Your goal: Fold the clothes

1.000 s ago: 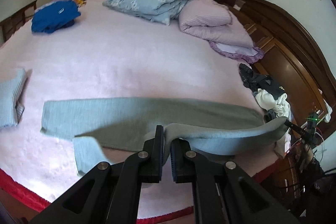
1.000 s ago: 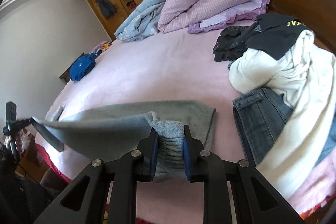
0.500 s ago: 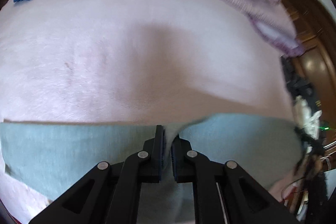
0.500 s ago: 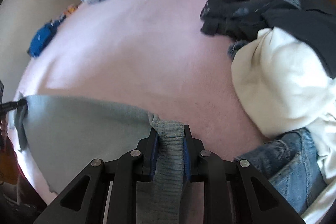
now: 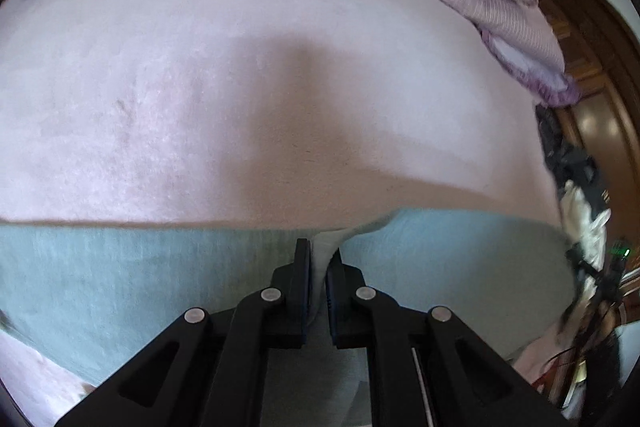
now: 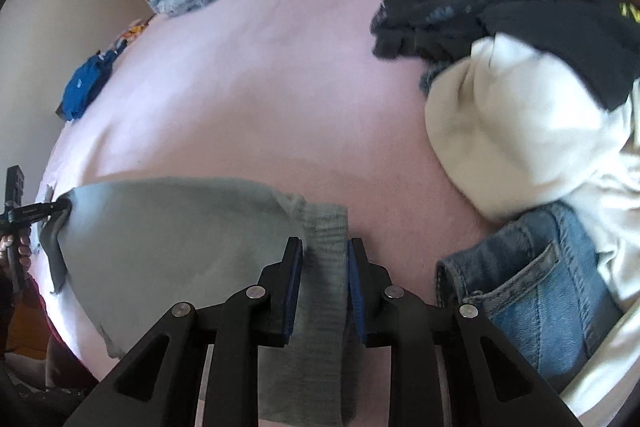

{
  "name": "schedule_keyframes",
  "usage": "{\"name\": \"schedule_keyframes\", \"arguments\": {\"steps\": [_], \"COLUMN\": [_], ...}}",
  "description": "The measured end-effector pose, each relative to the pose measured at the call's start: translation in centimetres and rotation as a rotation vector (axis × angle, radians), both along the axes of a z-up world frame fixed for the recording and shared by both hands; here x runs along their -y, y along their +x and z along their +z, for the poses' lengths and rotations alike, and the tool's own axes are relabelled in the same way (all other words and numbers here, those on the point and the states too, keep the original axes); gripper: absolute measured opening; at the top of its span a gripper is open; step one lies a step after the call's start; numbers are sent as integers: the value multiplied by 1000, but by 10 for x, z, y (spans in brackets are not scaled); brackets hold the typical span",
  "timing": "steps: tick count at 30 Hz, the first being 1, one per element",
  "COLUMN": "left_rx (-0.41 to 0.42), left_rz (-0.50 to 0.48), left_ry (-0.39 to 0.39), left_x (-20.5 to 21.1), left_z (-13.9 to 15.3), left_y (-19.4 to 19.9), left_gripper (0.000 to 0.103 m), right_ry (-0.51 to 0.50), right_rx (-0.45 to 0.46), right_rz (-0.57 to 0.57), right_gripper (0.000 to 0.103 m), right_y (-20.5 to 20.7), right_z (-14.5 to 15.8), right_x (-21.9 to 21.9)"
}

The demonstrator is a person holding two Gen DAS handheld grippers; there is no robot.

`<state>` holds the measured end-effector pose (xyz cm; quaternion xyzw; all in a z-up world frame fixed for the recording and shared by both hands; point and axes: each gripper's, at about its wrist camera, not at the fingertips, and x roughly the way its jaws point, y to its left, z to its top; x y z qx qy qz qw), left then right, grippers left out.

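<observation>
The grey-green garment point(image 6: 168, 247) lies stretched across the near part of the pink bedspread point(image 6: 260, 99), held at both ends. The right gripper point(image 6: 324, 259) has its jaws clamped on the ribbed band point(image 6: 324, 227) at one end; the left gripper point(image 5: 318, 263) is clenched on a pinch of cloth at the other. The garment's long axis runs from one gripper to the other, roughly along the near edge of the bed, with the ribbed end towards the pile of jeans point(image 6: 532, 275) and the white top point(image 6: 520, 131).

The left pinch looks thin, though the fisheye blurs it, so the cloth could slip out if the two ends are pulled apart harder. If one hand travels ahead of the other, the fold would land skewed. The ribbed end sits near the jeans and could drag against them.
</observation>
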<state>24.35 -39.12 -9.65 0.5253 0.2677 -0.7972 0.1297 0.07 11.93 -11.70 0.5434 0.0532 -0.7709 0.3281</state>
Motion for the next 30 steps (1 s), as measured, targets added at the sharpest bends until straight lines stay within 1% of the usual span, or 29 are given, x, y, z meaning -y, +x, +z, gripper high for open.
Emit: {"name": "schedule_keyframes", "arguments": {"steps": [2, 5, 6, 8, 9, 10, 11, 14, 16, 20, 22, 23, 27, 30], "left_rx": [6, 7, 11, 22, 25, 27, 27, -10, -36, -89, -135, -152, -266, -309], "left_rz": [-10, -14, -16, -19, -20, -22, -23, -22, -34, -57, -52, -47, -11, -4], "left_ry": [-22, -22, -23, -25, -24, -24, -28, -57, -108, -201, -228, -236, -232, -242], "left_x": [-5, -9, -8, -8, -8, -8, -8, -10, -16, -32, -38, -40, -52, -64], "left_z": [0, -1, -3, -7, -9, -11, -12, -5, 4, 26, 40, 45, 77, 94], "left_y": [-2, -2, -3, -4, -3, -3, -3, 3, 9, 26, 40, 42, 76, 95], "left_gripper": [6, 6, 6, 6, 6, 6, 6, 4, 4, 3, 3, 3, 3, 3], "right_ry": [-14, -42, -41, -39, -49, -60, -71, -104, -126, -215, -244, -258, -324, -376], "right_rx": [11, 31, 33, 35, 20, 4, -12, -61, -94, -116, -120, -122, -146, -153], "right_rz": [-11, -41, -42, -42, -41, -41, -40, -38, -37, -73, -84, -92, -121, -132], "right_gripper": [24, 25, 28, 29, 29, 28, 23, 22, 22, 22, 22, 22, 21, 21], "right_y": [-2, -8, -10, -13, -11, -8, -6, 1, 6, 26, 33, 37, 51, 61], "right_z": [-4, -7, -7, -8, -5, -3, -1, 7, 12, 25, 30, 33, 47, 52], "right_x": [0, 0, 3, 8, 7, 6, 6, 4, 2, -17, -25, -27, -38, -50]}}
